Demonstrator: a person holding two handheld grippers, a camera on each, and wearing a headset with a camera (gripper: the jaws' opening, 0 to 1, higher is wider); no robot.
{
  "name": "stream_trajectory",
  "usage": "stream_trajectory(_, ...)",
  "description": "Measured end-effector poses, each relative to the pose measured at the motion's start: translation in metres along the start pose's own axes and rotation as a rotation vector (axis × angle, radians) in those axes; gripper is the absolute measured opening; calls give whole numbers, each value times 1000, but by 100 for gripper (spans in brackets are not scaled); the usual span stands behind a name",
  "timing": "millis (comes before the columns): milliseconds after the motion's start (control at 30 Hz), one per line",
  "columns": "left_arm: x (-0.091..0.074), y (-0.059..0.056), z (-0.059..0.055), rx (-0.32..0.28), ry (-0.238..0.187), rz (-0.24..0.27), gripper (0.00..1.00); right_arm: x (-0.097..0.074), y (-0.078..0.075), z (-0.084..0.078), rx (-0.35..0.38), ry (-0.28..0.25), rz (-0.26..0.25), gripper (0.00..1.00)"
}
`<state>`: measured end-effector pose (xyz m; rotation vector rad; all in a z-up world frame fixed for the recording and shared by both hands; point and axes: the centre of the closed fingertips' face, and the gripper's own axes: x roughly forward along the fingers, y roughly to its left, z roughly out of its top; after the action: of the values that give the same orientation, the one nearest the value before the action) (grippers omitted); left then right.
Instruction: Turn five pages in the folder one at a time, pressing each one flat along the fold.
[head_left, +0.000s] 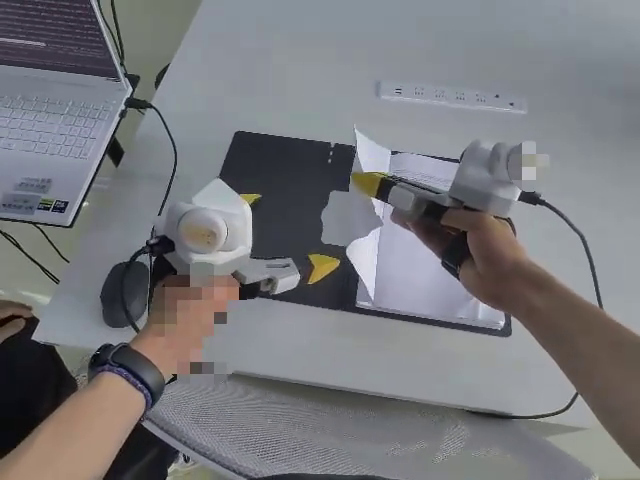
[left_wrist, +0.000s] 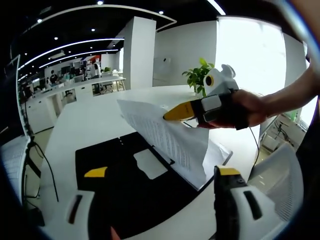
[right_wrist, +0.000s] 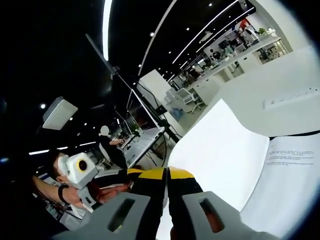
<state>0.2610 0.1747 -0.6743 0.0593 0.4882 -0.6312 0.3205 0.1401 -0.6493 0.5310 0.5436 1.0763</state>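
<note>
A black folder (head_left: 280, 185) lies open on the white table. Its left inside cover is bare, and a stack of printed pages (head_left: 425, 280) rests on its right half. One page (head_left: 368, 215) stands lifted, curling up over the fold. My right gripper (head_left: 368, 183) is shut on that page's top edge; the white sheet (right_wrist: 220, 150) runs between its closed yellow tips (right_wrist: 167, 175). My left gripper (head_left: 287, 232) hovers open over the folder's left cover (left_wrist: 130, 185), its tips (left_wrist: 95, 172) wide apart and holding nothing. From there the raised page (left_wrist: 170, 140) and right gripper (left_wrist: 177, 112) show.
A laptop (head_left: 50, 100) sits at the far left, with a black mouse (head_left: 123, 292) and cables by the table's left edge. A white power strip (head_left: 452, 96) lies beyond the folder. A mesh chair (head_left: 330, 430) is below the near edge.
</note>
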Motion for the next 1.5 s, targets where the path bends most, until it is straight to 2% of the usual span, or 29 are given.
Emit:
stream_trajectory(167, -5, 6, -5, -15, 1, 13, 84, 15, 3, -10, 4, 34, 17, 0)
stream_trajectory(333, -12, 9, -9, -21, 3, 25, 84, 32, 6, -28, -8, 96, 33, 0)
stream_trajectory(633, -22, 17, -17, -43, 1, 49, 84, 58, 5, -52, 21, 152, 50, 0)
stream_trajectory(800, -26, 21, -19, -50, 0, 59, 84, 66, 0, -60, 38, 174, 48, 0)
stream_trajectory(1167, -29, 17, -22, -55, 9, 57, 84, 80, -10, -80, 68, 228, 47, 0)
stream_trajectory(1500, -29, 22, -19, -70, -5, 77, 84, 85, -23, -97, 122, 250, 32, 0)
